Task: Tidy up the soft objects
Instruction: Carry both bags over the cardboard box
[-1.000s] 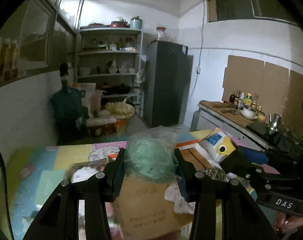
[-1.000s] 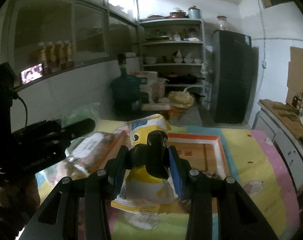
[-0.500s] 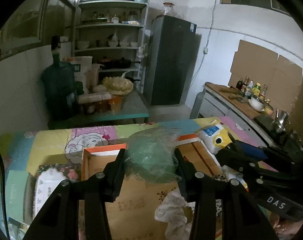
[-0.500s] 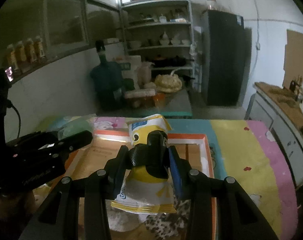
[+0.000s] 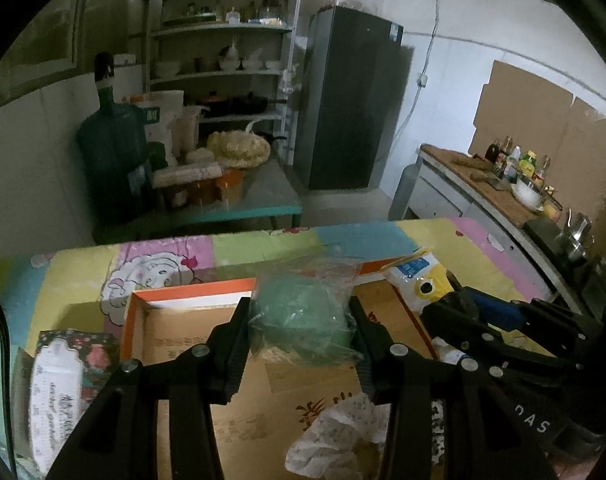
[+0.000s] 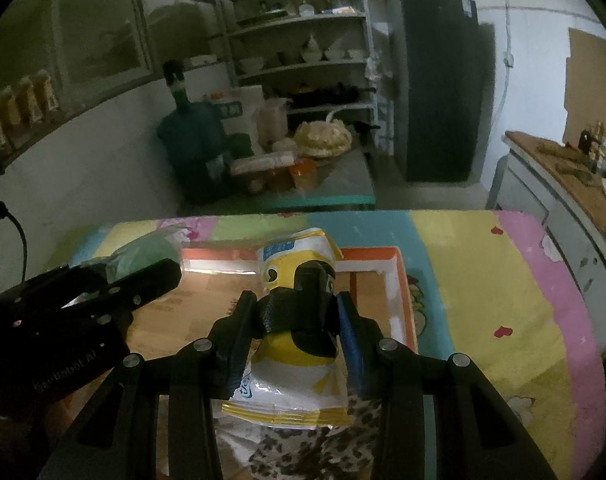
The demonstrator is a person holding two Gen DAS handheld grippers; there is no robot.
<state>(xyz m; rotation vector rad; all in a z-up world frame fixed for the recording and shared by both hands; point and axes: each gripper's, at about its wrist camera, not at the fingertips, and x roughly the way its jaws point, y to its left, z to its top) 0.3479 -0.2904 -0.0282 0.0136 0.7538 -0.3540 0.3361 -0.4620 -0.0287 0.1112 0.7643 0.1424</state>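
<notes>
My left gripper (image 5: 301,322) is shut on a green soft bundle in clear plastic (image 5: 303,316), held over the open cardboard box (image 5: 191,340) with the orange rim. My right gripper (image 6: 299,322) is shut on a yellow and white snack bag (image 6: 299,344) with a dark printed figure, also above the box (image 6: 399,300). In the left wrist view the right gripper and its snack bag (image 5: 419,280) show at the right; in the right wrist view the left gripper with the green bundle (image 6: 143,252) shows at the left. A white patterned cloth (image 5: 335,432) and a leopard-print cloth (image 6: 303,452) lie in the box.
The box sits on a table under a pastel patchwork cover (image 6: 483,288). A flowered tissue pack (image 5: 63,380) lies left of the box. Beyond the table stand a low green table (image 5: 239,208), a water jug (image 5: 111,152), shelves (image 5: 223,40), a dark fridge (image 5: 347,100) and a counter (image 5: 483,184).
Both grippers, each still holding its item, moved forward and lower over the box and tilted down. The box floor and cloths now fill more of both views.
</notes>
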